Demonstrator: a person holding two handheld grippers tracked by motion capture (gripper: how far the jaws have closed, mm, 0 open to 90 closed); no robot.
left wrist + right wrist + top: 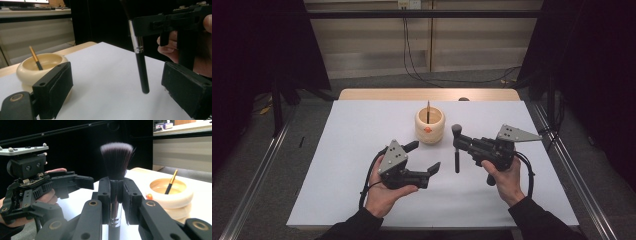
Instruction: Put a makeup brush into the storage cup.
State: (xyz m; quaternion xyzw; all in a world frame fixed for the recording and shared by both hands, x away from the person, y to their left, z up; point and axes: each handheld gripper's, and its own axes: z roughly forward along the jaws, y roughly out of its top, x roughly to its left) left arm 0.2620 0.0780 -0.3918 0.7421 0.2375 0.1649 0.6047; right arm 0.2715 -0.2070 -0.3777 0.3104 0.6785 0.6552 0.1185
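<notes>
Black right tool point(456, 141) clamps a makeup brush point(456, 150) upright; left tool point(426, 156) gapes empty

Support: a rectangular table point(362, 93) with a pale wooden top is carrying a large white sheet point(352, 165) that is covering nearly all of it.
Bare wood: a strip is showing along the far edge.
Resting on the sheet: a round cream ceramic holder point(430, 126) with an orange mark is sitting near the far middle.
</notes>
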